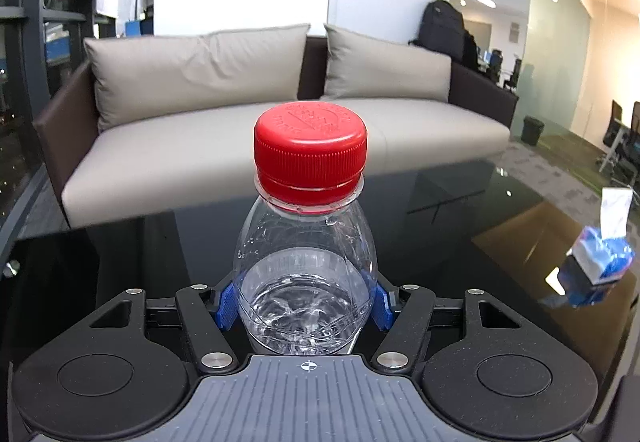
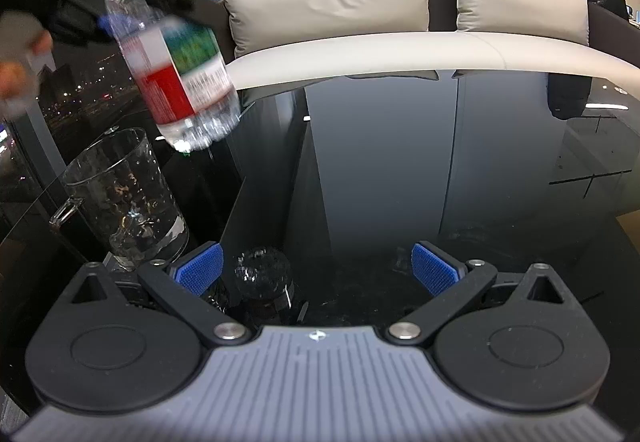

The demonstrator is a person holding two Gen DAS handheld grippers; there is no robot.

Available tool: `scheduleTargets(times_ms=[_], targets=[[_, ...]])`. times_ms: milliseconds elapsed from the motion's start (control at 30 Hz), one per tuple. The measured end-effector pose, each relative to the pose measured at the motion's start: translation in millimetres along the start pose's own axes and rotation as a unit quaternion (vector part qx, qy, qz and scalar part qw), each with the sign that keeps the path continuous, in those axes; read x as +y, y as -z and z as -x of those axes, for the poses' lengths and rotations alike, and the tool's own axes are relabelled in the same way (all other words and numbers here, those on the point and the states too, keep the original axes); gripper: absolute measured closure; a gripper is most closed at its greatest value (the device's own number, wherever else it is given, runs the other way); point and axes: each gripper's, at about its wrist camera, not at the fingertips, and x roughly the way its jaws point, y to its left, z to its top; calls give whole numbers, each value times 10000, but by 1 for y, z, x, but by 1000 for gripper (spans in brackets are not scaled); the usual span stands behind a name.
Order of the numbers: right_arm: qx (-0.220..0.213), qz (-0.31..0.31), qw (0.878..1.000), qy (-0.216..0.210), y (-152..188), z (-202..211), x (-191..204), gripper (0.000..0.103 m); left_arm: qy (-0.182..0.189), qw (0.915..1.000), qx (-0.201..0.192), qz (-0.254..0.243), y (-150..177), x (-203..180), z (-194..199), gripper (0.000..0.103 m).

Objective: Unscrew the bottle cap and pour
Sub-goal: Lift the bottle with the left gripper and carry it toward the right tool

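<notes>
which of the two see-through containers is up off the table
The bottle, red cap on, gripped by the left tool. The glass stands on the table.

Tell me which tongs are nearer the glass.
Right. The right tongs sit open just beside the glass; the left tongs hold the bottle above it.

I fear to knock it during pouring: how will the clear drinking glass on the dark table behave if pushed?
The clear drinking glass looks tall for its base, so a push near its rim would probably tip it. The glossy dark table may let it slide if nudged low. It holds little or no water, so it is likely light, and probably breakable.
</notes>
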Motion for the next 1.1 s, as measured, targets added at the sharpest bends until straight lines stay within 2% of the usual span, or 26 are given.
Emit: scheduleTargets(times_ms=[200, 467, 833, 1100], targets=[[-7, -3, 10000, -3, 0, -1, 1, 0, -139, 9998, -112, -36, -10, -2, 30, 45], [-64, 7, 10000, -33, -1, -2, 2, 0, -439, 9988, -178, 74, -10, 16, 64, 45], [-110, 92, 9999, -54, 0, 0, 10, 0, -835, 9952, -74, 496, 23, 62, 94, 45], [-125, 189, 9997, -94, 0, 0, 14, 0, -1026, 9924, 72, 683, 49, 87, 99, 45]])
